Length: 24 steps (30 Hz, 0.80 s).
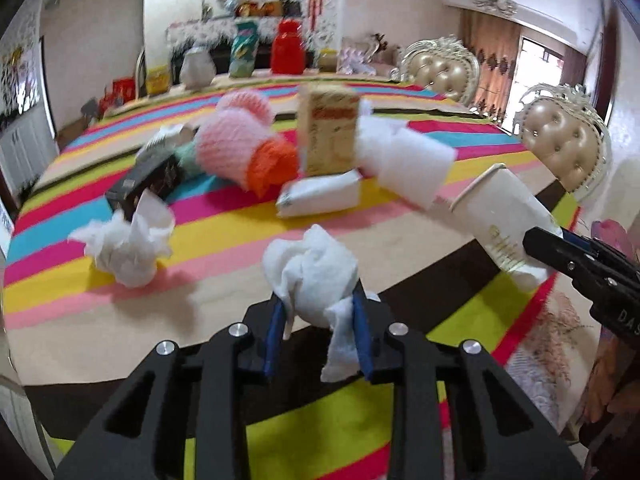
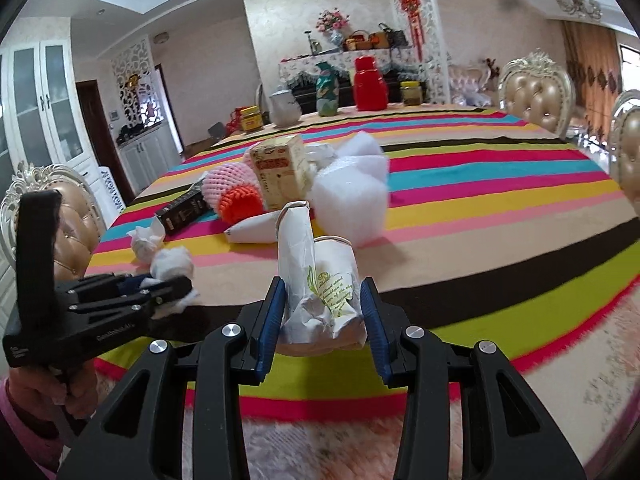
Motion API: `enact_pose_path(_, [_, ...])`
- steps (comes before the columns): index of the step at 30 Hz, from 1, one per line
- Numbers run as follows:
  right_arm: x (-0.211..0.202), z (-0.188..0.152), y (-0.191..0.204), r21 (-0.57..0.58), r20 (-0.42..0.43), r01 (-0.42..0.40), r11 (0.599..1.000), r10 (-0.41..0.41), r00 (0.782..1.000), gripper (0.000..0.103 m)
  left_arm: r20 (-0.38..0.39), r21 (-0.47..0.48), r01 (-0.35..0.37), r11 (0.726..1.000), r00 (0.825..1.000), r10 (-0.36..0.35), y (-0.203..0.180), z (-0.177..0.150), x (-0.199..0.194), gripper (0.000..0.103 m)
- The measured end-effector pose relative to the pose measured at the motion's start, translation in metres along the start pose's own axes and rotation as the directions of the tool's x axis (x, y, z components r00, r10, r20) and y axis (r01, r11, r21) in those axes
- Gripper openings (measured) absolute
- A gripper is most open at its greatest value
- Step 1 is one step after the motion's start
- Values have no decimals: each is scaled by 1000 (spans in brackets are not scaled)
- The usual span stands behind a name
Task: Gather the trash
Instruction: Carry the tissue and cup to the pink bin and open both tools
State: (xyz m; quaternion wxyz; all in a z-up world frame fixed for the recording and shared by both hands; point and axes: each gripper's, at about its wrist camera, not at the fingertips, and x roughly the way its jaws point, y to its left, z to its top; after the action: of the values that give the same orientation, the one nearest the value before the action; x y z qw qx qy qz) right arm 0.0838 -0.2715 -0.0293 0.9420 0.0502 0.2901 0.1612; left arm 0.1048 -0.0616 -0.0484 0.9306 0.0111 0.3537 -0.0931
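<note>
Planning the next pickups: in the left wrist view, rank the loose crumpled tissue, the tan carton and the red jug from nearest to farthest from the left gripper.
1. Loose crumpled tissue, just ahead, left.
2. Tan carton, upright mid-table.
3. Red jug, far edge.

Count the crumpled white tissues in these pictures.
2: one tissue is clamped in the left gripper; the other tissue lies on the striped tablecloth. The pile may hide more.
</note>
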Motion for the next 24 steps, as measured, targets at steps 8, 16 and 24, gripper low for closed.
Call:
enact_pose_path(8, [-43,-17,-21,9,58,95,995,-95,994,39,63,61,77,995,995,-81,-50,1,-19,30])
enact_pose_path(16, [-96,-33,-48,25,167,217,976,-218,962,39,159,173,175,969,966,-203,-117,8,-39,30])
enact_pose_path(24, [-146,-49,-98,119,224,386,915,-404,887,39,170,271,339,901,904,-392,-195,17,-36,31])
